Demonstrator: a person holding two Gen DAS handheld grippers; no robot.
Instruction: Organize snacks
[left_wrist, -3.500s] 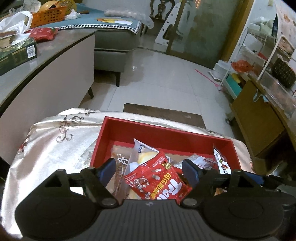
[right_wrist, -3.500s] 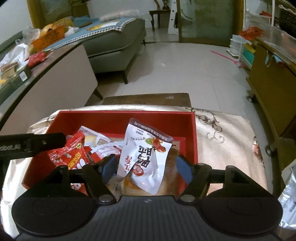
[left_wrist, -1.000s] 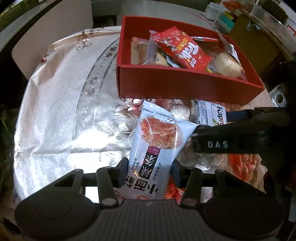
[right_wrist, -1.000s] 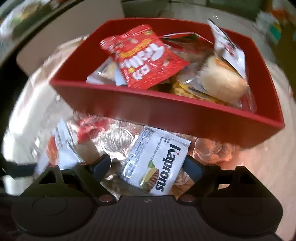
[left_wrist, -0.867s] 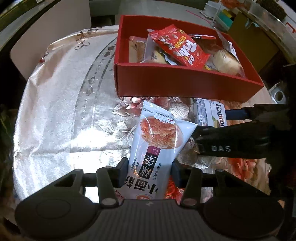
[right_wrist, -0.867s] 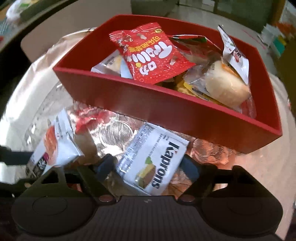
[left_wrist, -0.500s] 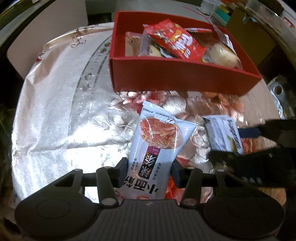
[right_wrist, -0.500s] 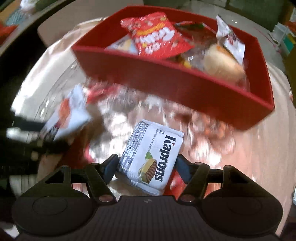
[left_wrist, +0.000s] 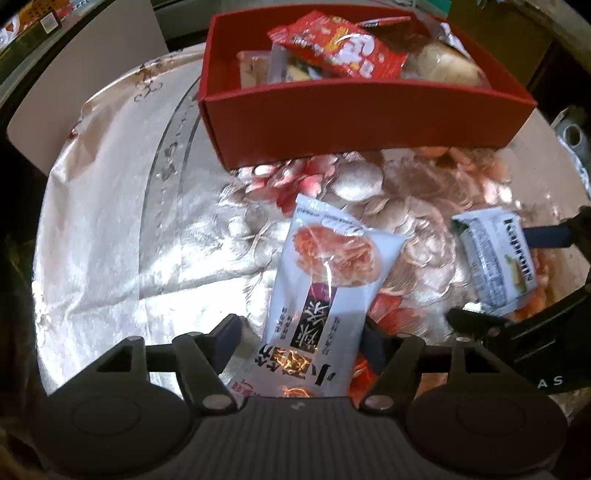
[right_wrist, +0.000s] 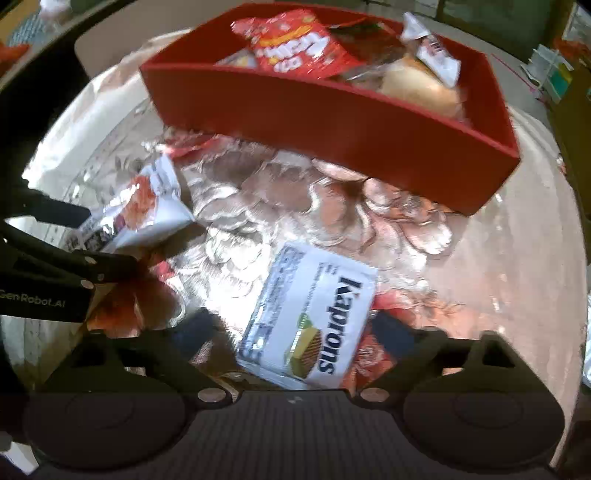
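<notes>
A red box (left_wrist: 354, 122) holds several snacks, with a red packet (left_wrist: 343, 48) on top; it also shows in the right wrist view (right_wrist: 332, 122). My left gripper (left_wrist: 299, 339) has its jaws spread around a white noodle-snack bag (left_wrist: 325, 291), which lies on the silver tablecloth (left_wrist: 110, 221); the left finger stands clear of the bag. My right gripper (right_wrist: 291, 328) has its jaws spread around a white Kaprons wafer pack (right_wrist: 314, 314), which lies on the cloth. The wafer pack also shows at the right of the left wrist view (left_wrist: 495, 258).
The table edge curves close on the left and right. A grey counter (left_wrist: 81, 48) stands beyond the table's far left. A dark cabinet and shelves (right_wrist: 561, 74) stand at the far right.
Both grippers have pulled back from the red box toward the near side of the table. Their jaws have widened around the noodle bag and the wafer pack, which now rest on the cloth.
</notes>
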